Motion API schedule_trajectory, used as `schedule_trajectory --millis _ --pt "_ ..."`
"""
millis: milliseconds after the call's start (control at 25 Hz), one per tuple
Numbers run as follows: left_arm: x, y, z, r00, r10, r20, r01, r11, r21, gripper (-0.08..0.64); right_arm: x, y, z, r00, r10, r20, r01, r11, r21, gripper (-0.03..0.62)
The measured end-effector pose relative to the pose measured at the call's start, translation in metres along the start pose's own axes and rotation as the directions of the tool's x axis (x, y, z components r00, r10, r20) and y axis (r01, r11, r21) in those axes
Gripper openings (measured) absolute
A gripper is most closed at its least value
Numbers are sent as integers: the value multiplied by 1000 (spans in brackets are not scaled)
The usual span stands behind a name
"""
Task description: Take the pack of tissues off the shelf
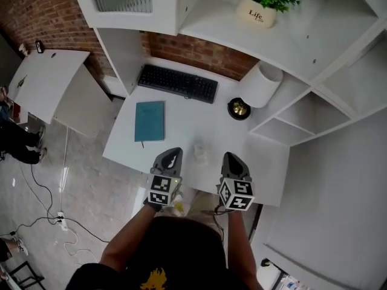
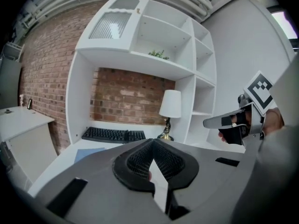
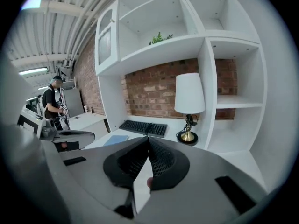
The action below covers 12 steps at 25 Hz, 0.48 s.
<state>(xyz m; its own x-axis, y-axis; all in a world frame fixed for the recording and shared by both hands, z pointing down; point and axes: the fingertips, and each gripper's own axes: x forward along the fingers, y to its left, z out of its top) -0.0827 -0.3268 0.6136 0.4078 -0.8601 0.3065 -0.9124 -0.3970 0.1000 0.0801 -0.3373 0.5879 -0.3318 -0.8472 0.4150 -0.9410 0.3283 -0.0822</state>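
Both grippers hang over the near edge of the white desk (image 1: 181,122), side by side. My left gripper (image 1: 173,154) is shut, its jaws meeting at the tips (image 2: 152,141) with nothing between them. My right gripper (image 1: 231,158) is shut and empty too, its tips together (image 3: 148,138). Between them on the desk lies a small pale, pack-like thing (image 1: 200,153); I cannot tell whether it is the tissues. No pack of tissues shows in the open shelf compartments (image 3: 233,85). Each gripper sees the other at its side: the right gripper (image 2: 212,122) and the left gripper (image 3: 86,135).
A black keyboard (image 1: 178,83), a teal notebook (image 1: 150,121) and a white-shaded lamp (image 1: 260,84) on a brass base stand on the desk. A potted plant (image 1: 257,9) sits on the shelf above. A person (image 3: 50,104) stands by a second desk (image 1: 39,77) at left.
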Motion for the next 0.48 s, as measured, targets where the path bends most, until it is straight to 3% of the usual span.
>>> schedule_trajectory --millis 80,280,480 --pt "-5 -3 18 1000 -6 28 6 1000 12 16 -10 2 22 999 7 44 -7 1000 -6 2" --pt "-19 -10 75 991 -15 134 -5 989 147 16 -43 1 77 985 2 173 3 999 -32 2" --pt "-37 -14 123 973 -22 230 -14 988 152 17 -75 -11 111 966 -23 258 33 999 -35 2"
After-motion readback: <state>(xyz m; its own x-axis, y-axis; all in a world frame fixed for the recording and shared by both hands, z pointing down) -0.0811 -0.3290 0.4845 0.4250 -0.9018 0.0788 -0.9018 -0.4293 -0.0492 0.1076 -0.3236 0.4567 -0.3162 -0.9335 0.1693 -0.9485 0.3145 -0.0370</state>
